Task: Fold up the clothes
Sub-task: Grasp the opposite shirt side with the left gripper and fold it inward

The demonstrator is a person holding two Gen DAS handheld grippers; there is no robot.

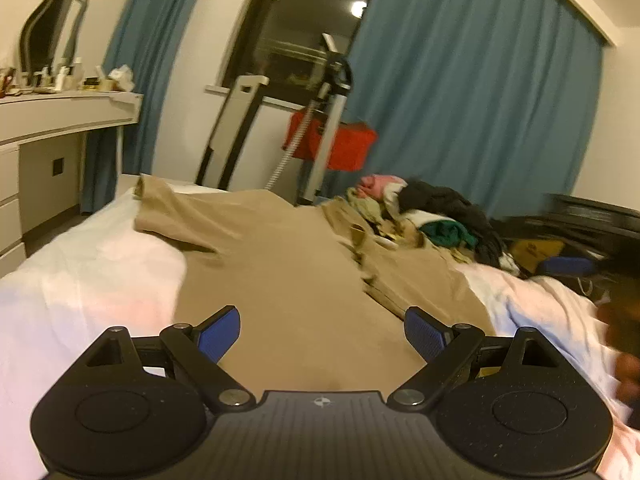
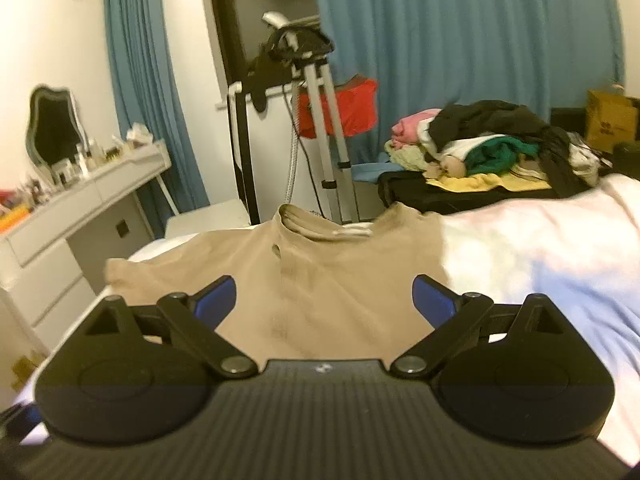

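A tan collared shirt (image 1: 280, 264) lies spread on the white bed (image 1: 80, 280), its collar at the far end. In the right wrist view the same tan shirt (image 2: 320, 280) lies face up, collar and button placket away from me. My left gripper (image 1: 322, 334) hovers low over the shirt's near part, jaws wide open, nothing between the blue pads. My right gripper (image 2: 324, 300) also stands open above the shirt's body, its pads apart and empty. A blurred hand (image 1: 624, 344) shows at the right edge of the left wrist view.
A pile of mixed clothes (image 2: 500, 144) sits at the bed's far right corner. A white dresser (image 2: 80, 208) with a mirror and bottles stands left. A garment steamer on a tripod (image 2: 320, 120), a red bag (image 2: 348, 108) and blue curtains (image 2: 460, 40) are behind the bed.
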